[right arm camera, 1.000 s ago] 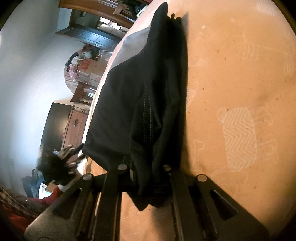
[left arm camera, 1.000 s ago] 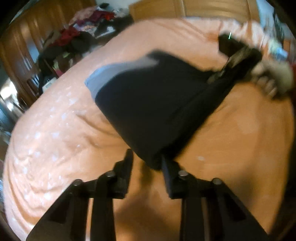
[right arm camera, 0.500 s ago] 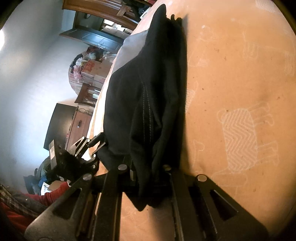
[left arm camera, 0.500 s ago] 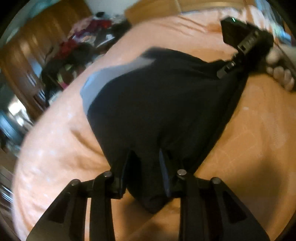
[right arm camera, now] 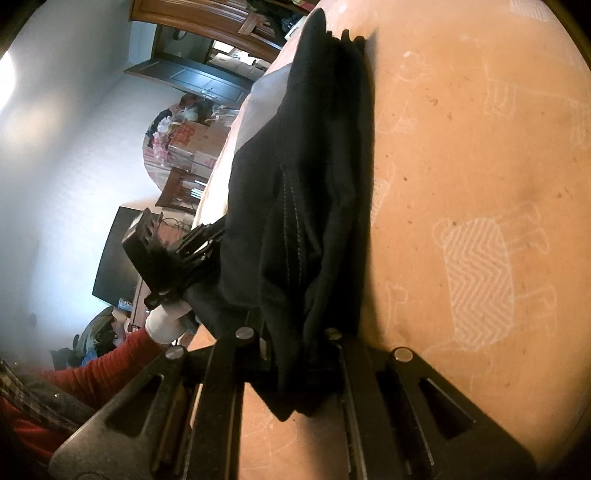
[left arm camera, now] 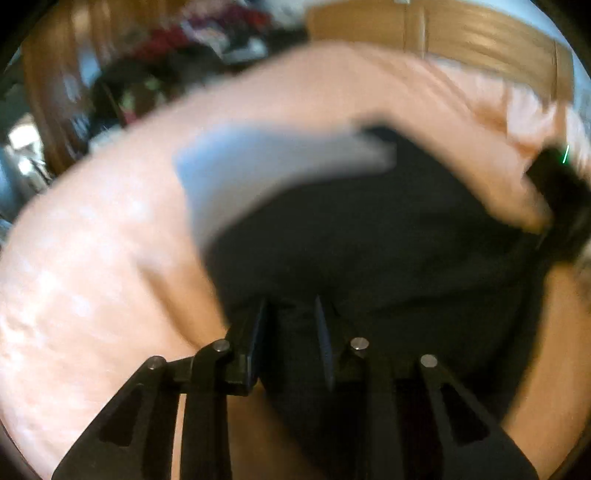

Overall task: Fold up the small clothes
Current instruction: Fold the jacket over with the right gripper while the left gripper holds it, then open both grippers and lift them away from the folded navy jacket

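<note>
Left wrist view, blurred: left gripper (left arm camera: 291, 332) has its jaws clamped on a bunch of the black garment (left arm camera: 369, 251), which spreads over the orange bed sheet (left arm camera: 92, 277). A grey band (left arm camera: 258, 166) shows along its far edge. Right gripper (left arm camera: 561, 199) sits at the garment's right corner. Wooden headboard (left arm camera: 443, 33) behind.

Right wrist view: right gripper (right arm camera: 295, 343) jaws clenched on a gathered black garment (right arm camera: 314, 184) fold, fabric hanging below them. Left gripper (right arm camera: 166, 258) grips the opposite edge, held by a hand (right arm camera: 166, 325) in a red sleeve (right arm camera: 92, 373). Cardboard boxes (right arm camera: 192, 144) beyond the bed.
</note>
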### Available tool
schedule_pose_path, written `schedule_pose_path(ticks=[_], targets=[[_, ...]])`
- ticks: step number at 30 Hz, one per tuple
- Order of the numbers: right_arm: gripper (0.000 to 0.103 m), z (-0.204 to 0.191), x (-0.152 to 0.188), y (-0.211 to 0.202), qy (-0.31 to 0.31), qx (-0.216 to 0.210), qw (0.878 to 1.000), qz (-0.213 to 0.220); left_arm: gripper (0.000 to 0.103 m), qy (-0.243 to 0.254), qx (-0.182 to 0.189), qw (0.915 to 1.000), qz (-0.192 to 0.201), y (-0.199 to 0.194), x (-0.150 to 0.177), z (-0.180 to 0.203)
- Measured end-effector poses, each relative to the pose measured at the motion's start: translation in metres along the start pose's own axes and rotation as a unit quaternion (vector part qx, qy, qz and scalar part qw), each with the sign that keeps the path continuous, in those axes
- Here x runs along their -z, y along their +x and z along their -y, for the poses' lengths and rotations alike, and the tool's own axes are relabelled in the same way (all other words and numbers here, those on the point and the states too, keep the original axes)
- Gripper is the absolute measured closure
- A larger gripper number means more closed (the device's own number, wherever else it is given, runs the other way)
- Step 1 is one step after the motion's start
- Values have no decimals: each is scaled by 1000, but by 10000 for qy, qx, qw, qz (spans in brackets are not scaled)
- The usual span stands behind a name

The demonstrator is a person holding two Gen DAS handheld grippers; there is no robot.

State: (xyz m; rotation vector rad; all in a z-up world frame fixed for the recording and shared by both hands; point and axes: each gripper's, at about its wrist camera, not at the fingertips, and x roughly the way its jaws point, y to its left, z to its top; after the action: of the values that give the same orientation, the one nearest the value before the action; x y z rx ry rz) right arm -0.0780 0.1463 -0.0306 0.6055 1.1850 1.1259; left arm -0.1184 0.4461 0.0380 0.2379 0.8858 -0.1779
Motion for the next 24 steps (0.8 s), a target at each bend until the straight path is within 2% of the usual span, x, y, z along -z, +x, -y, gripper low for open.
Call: schedule_pose_path(ticks=[4,7,9,10,11,12,14,16,19,21,23,24], targets=[[100,2,0,-2,11,-44,10000,32,76,113,81,9999,-49,-3,-22,-9],[100,2,0,-3,12,-63,10000,41,77,-239,100,9991,322,-24,-41,-19],[100,3,0,-4,19,-73,10000,42,77,-503,48,9977,462,-20,-59,-36],[100,3,1,-4,23,-81,10000,43,76,-531,2,9978,398,-12,-62,-40],[100,3,1,-5,21,-94,9999,45,70,-540,-35,9985,50,12,-62,-45],[100,3,1,-4,23,-88,10000,40,69,-567,33,9983,-147,27,-58,-49],[100,3,2,-5,28,-97,9999,45,69,-640,149,9977,-148,37,-56,-51],[100,4,1,-7,32,-98,9999,48,69,-620,42,9979,-206,31,-62,-49],[99,1,1,-9,19,-50,10000,64,69,-782,118,9968,-121,4,-47,-37],[99,-1,3,-10,-10,13,10000,91,62,-895,272,9956,-57,-19,-27,-23],[98,-5,4,-11,-32,98,9999,126,56,-604,250,9979,-18,-44,3,-5],[98,-6,5,-12,-46,151,9998,143,56,-444,163,9989,13,-54,16,8]])
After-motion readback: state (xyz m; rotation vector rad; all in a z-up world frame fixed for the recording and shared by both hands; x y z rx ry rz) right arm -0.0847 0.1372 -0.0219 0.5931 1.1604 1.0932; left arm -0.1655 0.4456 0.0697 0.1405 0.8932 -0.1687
